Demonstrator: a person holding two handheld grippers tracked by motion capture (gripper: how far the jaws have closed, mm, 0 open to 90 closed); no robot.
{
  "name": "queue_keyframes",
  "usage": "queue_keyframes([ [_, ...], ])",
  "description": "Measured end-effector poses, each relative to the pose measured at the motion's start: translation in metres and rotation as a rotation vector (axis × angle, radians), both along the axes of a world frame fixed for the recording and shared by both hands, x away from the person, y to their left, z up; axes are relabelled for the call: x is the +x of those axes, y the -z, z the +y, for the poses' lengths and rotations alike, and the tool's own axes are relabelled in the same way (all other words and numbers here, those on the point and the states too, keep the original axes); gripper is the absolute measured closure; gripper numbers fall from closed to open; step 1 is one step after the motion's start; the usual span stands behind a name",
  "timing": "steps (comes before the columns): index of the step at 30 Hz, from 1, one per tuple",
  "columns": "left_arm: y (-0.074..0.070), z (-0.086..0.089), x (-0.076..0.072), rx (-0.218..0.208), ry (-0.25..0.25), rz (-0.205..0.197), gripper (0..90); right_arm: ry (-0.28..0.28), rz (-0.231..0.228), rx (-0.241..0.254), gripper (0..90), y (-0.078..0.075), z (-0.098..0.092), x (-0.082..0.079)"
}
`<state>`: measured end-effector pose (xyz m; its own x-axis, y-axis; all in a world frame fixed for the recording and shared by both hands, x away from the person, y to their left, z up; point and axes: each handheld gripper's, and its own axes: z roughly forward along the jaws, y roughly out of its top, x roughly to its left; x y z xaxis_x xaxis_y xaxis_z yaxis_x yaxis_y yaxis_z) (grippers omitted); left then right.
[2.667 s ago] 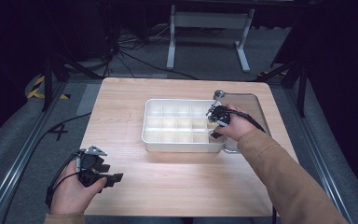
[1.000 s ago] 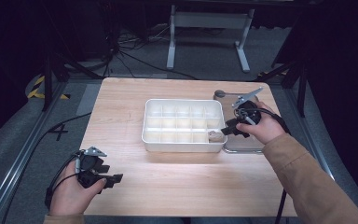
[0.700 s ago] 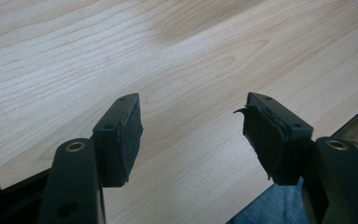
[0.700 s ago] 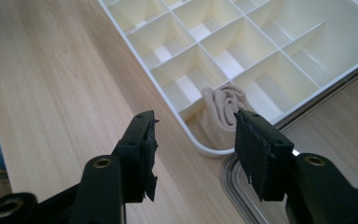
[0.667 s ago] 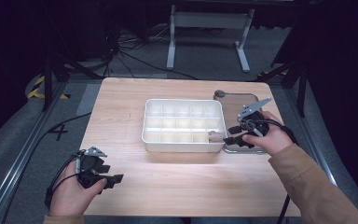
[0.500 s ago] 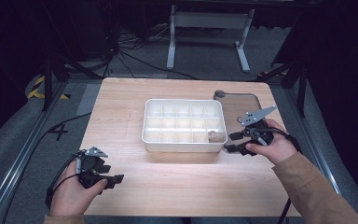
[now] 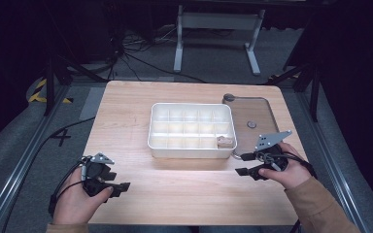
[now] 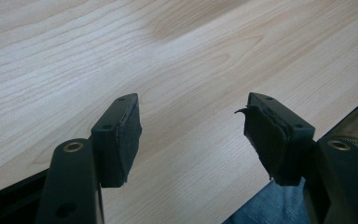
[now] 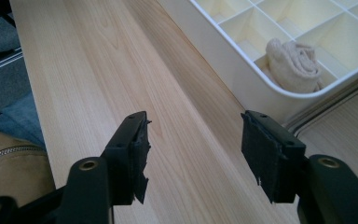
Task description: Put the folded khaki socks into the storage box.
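Right now the right gripper (image 7: 243, 164) sits low over the wooden table (image 7: 184, 194), just off the near right corner of the white compartment tray (image 7: 190, 147). Its jaws have just been opening and now stand wide apart, nothing between them; in the right gripper view (image 9: 193, 149) only bare wood shows between the pads. Released, not holding anything.

Task item: a small beige rolled cloth (image 7: 225, 141) lies in the tray's near right corner compartment. In the right gripper view the cloth (image 9: 292, 64) is bunched up against the compartment's outer wall, resting on the floor of the cell, well clear of the jaws. Other tray cells that I can see look bare.

Left gripper (image 7: 119, 187) is parked at the near left corner of the table, held in the person's left hand (image 7: 77, 199), well apart from the tray. Left gripper view (image 8: 193, 135) shows both pads spread wide over plain wood, nothing gripped. One pad's (image 8: 261, 135) lining is peeling a bit at the top edge.

Right of the tray there's a clear flat lid (image 7: 255, 116) lying on the table, with a small round knob (image 7: 251, 124) on it. Person's right hand (image 7: 284, 170) wraps the gripper body, tan sleeve (image 7: 320, 206) trailing off the near edge.
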<state>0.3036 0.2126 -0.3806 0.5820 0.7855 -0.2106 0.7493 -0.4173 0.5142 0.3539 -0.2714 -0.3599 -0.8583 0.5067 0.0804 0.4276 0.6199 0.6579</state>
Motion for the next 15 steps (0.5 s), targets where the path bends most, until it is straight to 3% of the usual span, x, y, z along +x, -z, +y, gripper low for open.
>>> queue_keyframes([
  [3, 0.000, 0.000, 0.000, 0.002, -0.002, -0.001, 36.9, 0.009, -0.010, 0.017, 41.0, 0.003, -0.002, -0.003],
  [9, 0.001, -0.001, 0.001, 0.004, 0.002, 0.005, 36.7, 0.041, -0.028, 0.100, 40.6, 0.015, -0.008, -0.015],
  [11, 0.002, -0.001, 0.001, 0.007, 0.001, 0.004, 36.4, 0.040, -0.033, 0.091, 40.4, 0.018, -0.009, -0.016],
  [12, 0.002, -0.001, 0.002, 0.011, 0.006, 0.005, 36.1, 0.022, -0.030, 0.054, 40.0, 0.025, -0.011, -0.020],
  [15, 0.003, -0.003, 0.002, 0.012, 0.011, 0.008, 35.9, 0.028, -0.019, 0.063, 39.4, 0.032, -0.015, -0.021],
])
